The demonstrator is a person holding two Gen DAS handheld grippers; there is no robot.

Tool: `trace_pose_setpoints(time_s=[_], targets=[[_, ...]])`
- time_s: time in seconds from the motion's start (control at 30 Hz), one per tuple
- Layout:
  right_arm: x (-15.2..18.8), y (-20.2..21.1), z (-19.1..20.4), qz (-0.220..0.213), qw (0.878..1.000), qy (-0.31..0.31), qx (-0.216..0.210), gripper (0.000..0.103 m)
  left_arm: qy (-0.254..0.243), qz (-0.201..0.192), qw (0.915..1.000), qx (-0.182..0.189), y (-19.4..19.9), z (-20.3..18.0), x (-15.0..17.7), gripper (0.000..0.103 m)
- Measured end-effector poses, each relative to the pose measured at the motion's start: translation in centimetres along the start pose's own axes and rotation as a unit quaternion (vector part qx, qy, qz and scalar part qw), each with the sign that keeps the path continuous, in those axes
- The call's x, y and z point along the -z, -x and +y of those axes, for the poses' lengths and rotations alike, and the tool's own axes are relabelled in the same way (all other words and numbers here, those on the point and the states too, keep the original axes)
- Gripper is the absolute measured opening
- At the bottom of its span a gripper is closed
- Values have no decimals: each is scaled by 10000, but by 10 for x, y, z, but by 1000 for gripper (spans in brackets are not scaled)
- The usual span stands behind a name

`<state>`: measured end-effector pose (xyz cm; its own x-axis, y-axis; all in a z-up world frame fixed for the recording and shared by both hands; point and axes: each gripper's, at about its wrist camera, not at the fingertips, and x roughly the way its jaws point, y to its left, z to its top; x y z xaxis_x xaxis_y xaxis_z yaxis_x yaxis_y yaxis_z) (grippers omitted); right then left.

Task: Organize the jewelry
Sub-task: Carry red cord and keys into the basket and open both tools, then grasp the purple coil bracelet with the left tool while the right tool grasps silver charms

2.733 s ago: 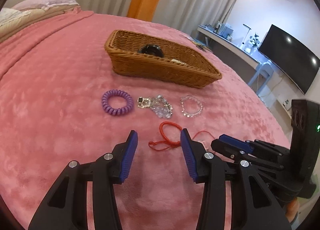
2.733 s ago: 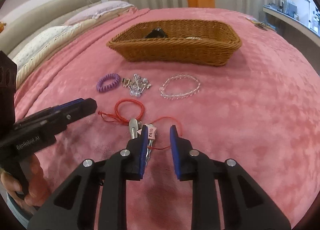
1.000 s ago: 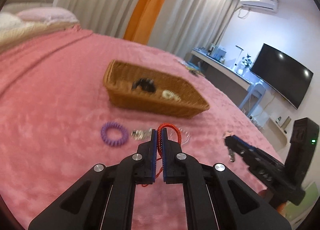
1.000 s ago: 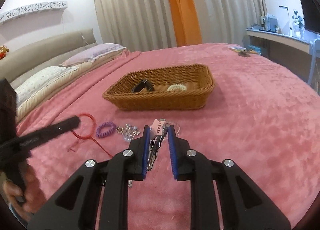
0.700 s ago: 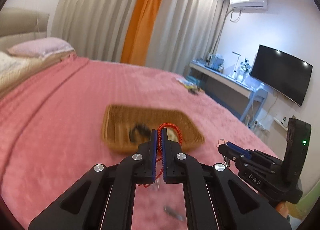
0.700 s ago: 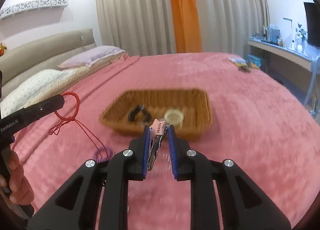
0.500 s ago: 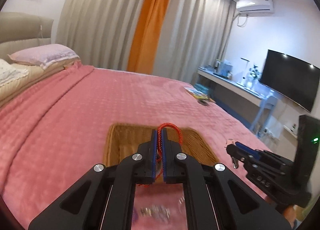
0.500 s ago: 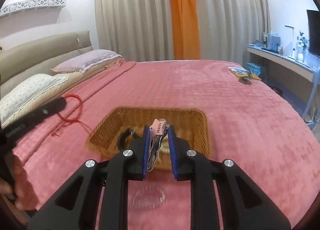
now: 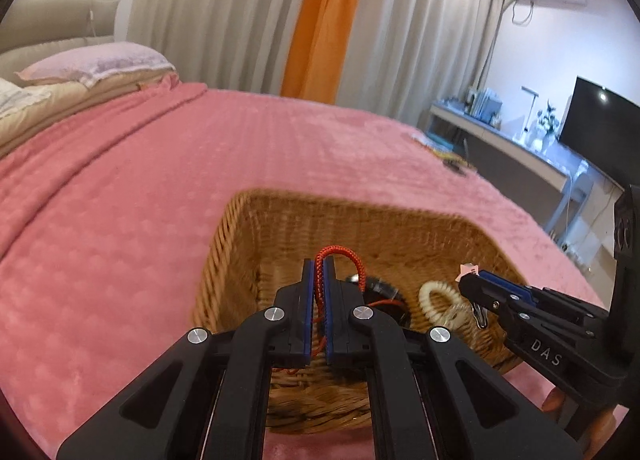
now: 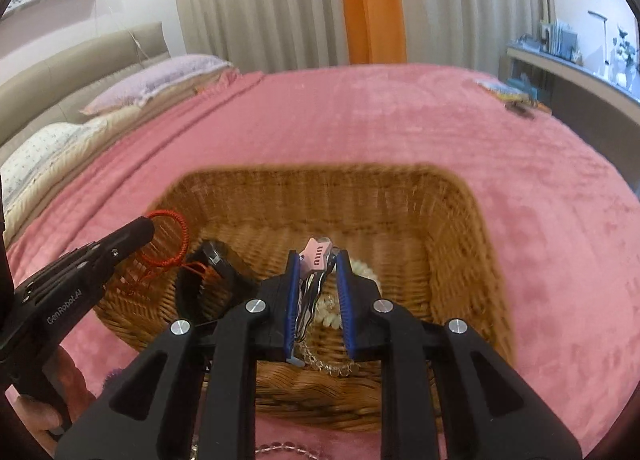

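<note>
A wicker basket sits on the pink bed. My left gripper is shut on a red cord bracelet and holds it over the basket's left part; it also shows in the right wrist view with the bracelet. My right gripper is shut on a pink hair clip over the basket's middle; in the left wrist view it is at the right. Inside lie a black item and a cream coil hair tie.
The pink blanket stretches all round the basket. Pillows and a headboard lie at the far left. A desk with a television stands at the right. A clear bead bracelet shows below the basket's near edge.
Both grippers have lifted their pieces off the blanket and moved forward; they now hang over the basket, which fills the lower part of both views.
</note>
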<state>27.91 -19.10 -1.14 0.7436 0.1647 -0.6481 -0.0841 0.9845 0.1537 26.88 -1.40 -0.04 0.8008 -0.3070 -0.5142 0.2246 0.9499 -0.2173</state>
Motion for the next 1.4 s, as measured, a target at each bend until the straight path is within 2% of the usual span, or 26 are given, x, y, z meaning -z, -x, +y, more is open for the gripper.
trace_pose_setpoints(time_s=[0.17, 0.23, 0.27, 0.3, 0.33, 0.37, 0.4, 0.47, 0.57, 0.8, 0.9, 1.0, 1.17, 1.23, 1.3, 1.33, 1.4], targets=[[-4, -1, -9, 33, 9998, -169, -107, 17, -73, 88, 9999, -10, -5, -1, 1, 3], [-6, -1, -13, 59, 9992, -295, -254, 17, -17, 95, 10000, 4, -4, 2, 1, 11], [-6, 0, -16, 60, 9990, -342, -293, 18, 21, 80, 10000, 9, -3, 3, 0, 18], [-5, 0, -18, 63, 9989, -356, -298, 24, 44, 66, 10000, 14, -3, 4, 0, 28], [-4, 1, -18, 57, 9990, -349, -271, 29, 100, 18, 9999, 39, 1, 6, -1, 33], [-5, 2, -20, 38, 9991, -343, -264, 39, 134, -36, 9999, 55, 4, 7, -2, 39], [-4, 5, -20, -41, 9992, -312, -251, 44, 154, -91, 9998, 60, 7, 9, -3, 40], [-2, 10, -17, -140, 9995, -233, -183, 44, 203, -187, 9996, 74, 14, 10, -6, 41], [1, 22, -12, -350, 9992, -156, -59, 43, 430, -255, 9987, 116, 24, 18, -7, 48], [24, 78, 2, -767, 9968, 149, 190, 44, 737, -443, 9961, 176, 67, 32, 1, 48], [42, 93, 6, -786, 9958, 211, 408, 47, 742, -462, 9961, 79, 82, 38, 11, 58], [61, 97, 9, -621, 9971, 218, 374, 47, 698, -305, 9969, -197, 87, 43, 24, 59], [82, 91, 13, -272, 9991, 174, 287, 47, 475, 211, 9968, -607, 87, 48, 45, 59], [88, 89, 15, -151, 9994, 180, 241, 47, 324, 444, 9955, -767, 86, 49, 54, 59], [91, 87, 17, -59, 9997, 196, 164, 47, 131, 658, 9912, -1137, 84, 51, 63, 58], [93, 87, 18, -35, 9996, 220, 182, 47, 99, 711, 9907, -1158, 84, 53, 67, 58], [97, 83, 20, 54, 9994, 254, 231, 47, 183, 769, 9922, -968, 85, 56, 69, 58]])
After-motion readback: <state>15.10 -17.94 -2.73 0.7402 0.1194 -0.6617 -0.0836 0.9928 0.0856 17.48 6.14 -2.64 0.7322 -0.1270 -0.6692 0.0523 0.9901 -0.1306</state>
